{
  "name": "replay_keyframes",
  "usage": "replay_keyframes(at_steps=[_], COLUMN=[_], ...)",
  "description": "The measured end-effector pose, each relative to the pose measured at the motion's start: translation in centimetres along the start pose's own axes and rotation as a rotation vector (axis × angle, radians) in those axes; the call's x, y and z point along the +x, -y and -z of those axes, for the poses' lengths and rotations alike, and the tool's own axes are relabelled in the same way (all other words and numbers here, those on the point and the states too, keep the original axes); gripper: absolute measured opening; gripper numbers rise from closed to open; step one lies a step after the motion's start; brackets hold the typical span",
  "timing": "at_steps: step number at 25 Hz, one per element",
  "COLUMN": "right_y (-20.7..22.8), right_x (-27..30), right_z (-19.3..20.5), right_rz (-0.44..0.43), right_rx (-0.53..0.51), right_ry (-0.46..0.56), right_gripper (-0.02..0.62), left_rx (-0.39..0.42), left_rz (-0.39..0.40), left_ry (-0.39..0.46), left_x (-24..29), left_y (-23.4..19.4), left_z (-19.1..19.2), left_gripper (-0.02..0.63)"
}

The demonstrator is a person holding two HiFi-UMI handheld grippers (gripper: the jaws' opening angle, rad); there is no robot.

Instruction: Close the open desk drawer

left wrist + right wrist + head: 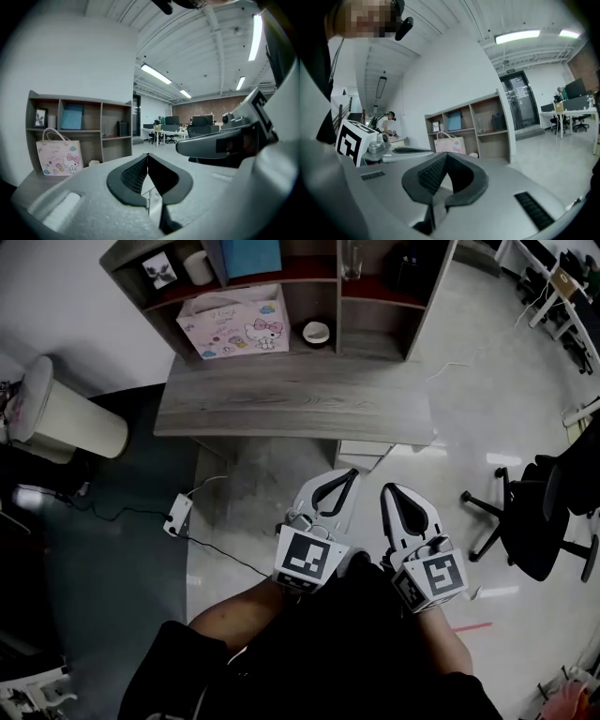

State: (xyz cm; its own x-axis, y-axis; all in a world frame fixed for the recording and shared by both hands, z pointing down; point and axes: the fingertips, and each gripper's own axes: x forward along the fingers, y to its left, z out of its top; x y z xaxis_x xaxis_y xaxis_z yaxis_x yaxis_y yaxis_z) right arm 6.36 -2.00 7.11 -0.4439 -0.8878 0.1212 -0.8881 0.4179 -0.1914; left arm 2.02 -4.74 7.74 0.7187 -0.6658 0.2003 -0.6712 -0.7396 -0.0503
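Head view: a grey wooden desk (281,399) was seen from above, with a set of shelves (417,296) stood on its back part. A pink bag (234,326) with a cartoon cat on it and a small bowl (316,332) were kept in the lowest shelf spaces. The drawer (367,453) was found under the desk's front edge, towards the right. Its pale front was seen sticking out a little past that edge. It was not touched by anything.

Both claws were held up close to the camera, apart from the drawer. The left gripper (349,474) was held just beside the right gripper (389,491), and both were pointed towards the desk. In the left gripper view, the two black pads (133,174) were pressed together at the tip, and nothing was held between them. In the right gripper view, the pads (431,176) were also closed tip to tip, with nothing caught in them.

A white bin (66,418) was stood to the left of the desk. A white plug box (177,515) was laid on the floor, and a black chair (534,521) was parked at the right.
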Motion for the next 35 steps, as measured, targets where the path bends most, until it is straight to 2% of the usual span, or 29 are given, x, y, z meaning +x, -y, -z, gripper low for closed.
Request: replay_keyframes(at_steps=[5,10,21,26,35], right_y=[-1.9,-0.8,0.0,0.4,1.0], right_x=[-4.7,-7.5,-9.5,-9.6,-9.4], right_z=[-5.5,-7.7,-8.1,-7.5,-6.8], right_rz=[-0.044,-0.041,-0.090,-0.099,-0.081], right_rx=[-0.057,-0.109,-0.100,-0.093,-0.097], right_ry=[0.092,0.113,0.103,0.096,0.094], right_gripper=[0.011,0.011,0.011,0.011,0.011], left_rx=[0.041,0.049,0.006,0.006,0.002], left_rz=[-0.021,-0.033,-0.075,-0.077,-0.026], left_ry=[0.057,0.075,0.095,0.078,0.058], left_x=[-3.3,-4.4,-4.4,-4.1,-2.6], left_y=[1.4,3.7,6.0,6.1,7.0], left_z=[-4.8,-7.2,-8.5,-8.2,-7.2], left_gripper=[0.008,0.008,0.008,0.008,0.008])
